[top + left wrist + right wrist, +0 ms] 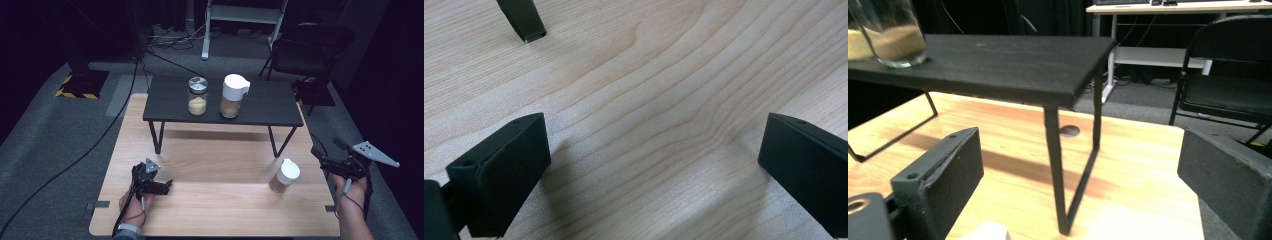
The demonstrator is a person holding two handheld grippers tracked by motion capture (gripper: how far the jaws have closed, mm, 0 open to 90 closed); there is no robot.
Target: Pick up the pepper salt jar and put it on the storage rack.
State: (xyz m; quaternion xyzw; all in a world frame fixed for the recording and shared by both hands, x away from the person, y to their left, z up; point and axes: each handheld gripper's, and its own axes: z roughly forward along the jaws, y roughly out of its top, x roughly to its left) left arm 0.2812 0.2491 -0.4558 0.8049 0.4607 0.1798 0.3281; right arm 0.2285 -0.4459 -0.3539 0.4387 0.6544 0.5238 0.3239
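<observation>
Nothing is gripped yet: the right gripper [334,161] hangs off the table's [215,210] right edge with jaws wide apart and empty, just beside the white-capped jar [284,176] near that edge. The left gripper [150,181] rests by the front-left corner, jaws also spread and empty. Likely next, the right one must swing inward around the jar. Count: 3 jars, 2 of them on the 1 black shelf [260,102].

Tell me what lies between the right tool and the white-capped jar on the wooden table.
Nothing: in the high view, bare wooden table separates the right tool from the white-capped jar.
</observation>
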